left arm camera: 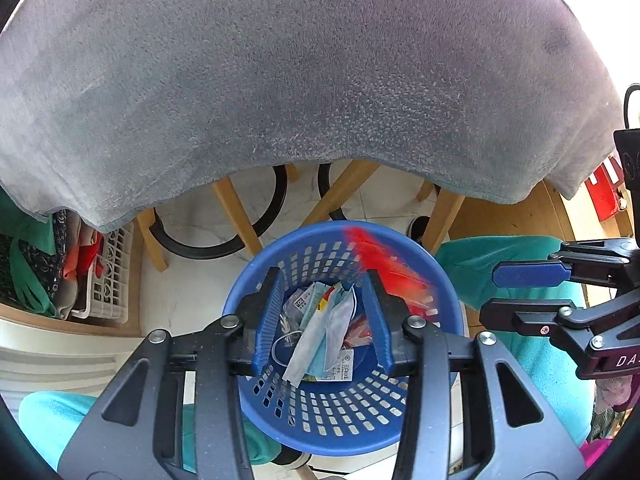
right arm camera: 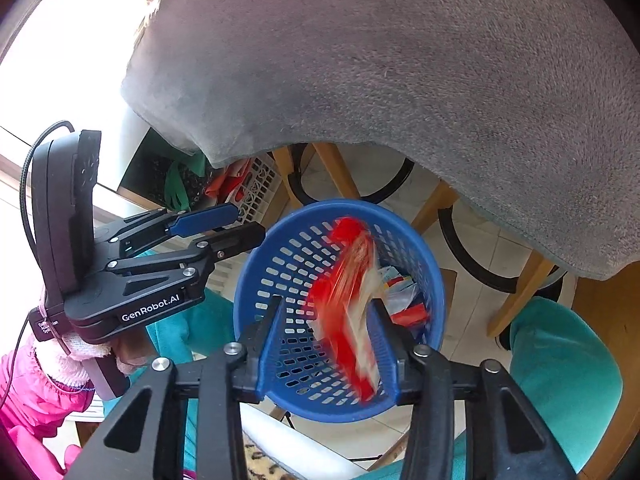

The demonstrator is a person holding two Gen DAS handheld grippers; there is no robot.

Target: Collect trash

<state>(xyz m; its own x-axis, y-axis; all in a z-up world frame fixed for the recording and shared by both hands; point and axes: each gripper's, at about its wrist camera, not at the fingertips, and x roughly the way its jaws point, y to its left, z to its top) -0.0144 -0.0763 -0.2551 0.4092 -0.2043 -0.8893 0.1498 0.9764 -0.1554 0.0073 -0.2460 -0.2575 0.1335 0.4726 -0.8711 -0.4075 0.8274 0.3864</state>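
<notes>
Trash: one blurred red-white wrapper [right arm camera: 352, 312] at frame centre, between parted jaws of right gripper [right arm camera: 328, 344], not pinched, over one blue basket [right arm camera: 264, 276]. Left gripper [left arm camera: 324, 320] parted, empty, above basket's paper scraps. One grey cloth [left arm camera: 304, 72] fills upper frame.

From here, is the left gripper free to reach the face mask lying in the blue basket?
Probably yes. The left gripper hangs over the open-topped basket, jaws apart and empty, with the mask on top of the pile below. Only the blurred red wrapper dropping in might land over it.
</notes>
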